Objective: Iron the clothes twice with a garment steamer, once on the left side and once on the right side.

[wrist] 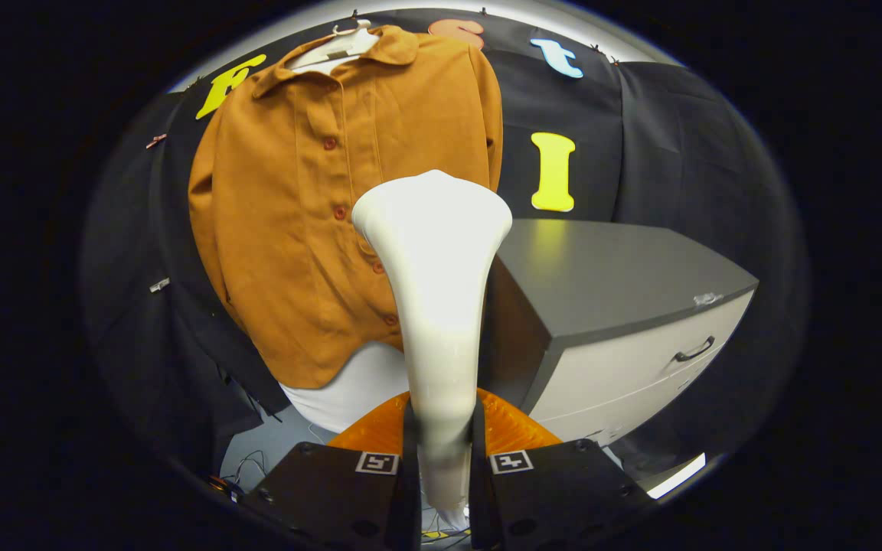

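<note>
Tool [441, 444] fingers are clamped narrow on the handle of the white garment steamer [435, 252], one black finger pressing each side, so the steamer stands upright between them with its flared head rising ahead. Just beyond that head hangs the orange shirt [295, 229], buttoned down the front, on a white hanger [338, 46] against the dark booth wall. A white under-layer [349, 394] shows below the shirt's hem. To the right of the steamer, and nearer than the shirt, sits a grey cabinet [625, 291] with a drawer handle.

The steamer head seems to sit level with the shirt's lower button placket, near or against the cloth; contact cannot be confirmed. To do the pass well, I would keep the head flat to the fabric, choose one side of the placket, and stroke slowly along the panel without snagging buttons or swinging the hanger, then do the same on the other side.

No brand or readable writing shows on the steamer or shirt. Each finger carries a square black-and-white marker, not text.
</note>
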### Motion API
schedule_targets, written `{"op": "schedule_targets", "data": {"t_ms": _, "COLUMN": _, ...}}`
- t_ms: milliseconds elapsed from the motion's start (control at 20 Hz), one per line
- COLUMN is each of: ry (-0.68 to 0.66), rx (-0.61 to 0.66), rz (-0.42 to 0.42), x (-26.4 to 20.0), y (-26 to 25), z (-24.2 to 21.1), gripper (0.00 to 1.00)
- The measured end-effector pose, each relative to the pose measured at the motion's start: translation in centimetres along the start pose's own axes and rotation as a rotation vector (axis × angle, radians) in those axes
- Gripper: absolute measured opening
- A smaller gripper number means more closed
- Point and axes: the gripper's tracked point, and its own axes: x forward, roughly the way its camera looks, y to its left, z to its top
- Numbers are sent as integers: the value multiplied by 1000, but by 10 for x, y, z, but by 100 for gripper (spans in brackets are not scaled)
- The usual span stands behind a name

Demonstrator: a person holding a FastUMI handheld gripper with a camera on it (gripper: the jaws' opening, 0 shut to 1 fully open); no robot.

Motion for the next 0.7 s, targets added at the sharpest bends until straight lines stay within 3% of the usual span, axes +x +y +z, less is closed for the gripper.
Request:
{"op": "schedule_targets", "data": {"t_ms": 450, "ry": -244, "rx": -65, "rz": 50, "x": -43, "y": 63, "z": 127, "gripper": 28}}
{"op": "schedule_targets", "data": {"t_ms": 700, "ry": -287, "rx": -60, "rz": 79, "x": -38, "y": 107, "z": 155, "gripper": 28}}
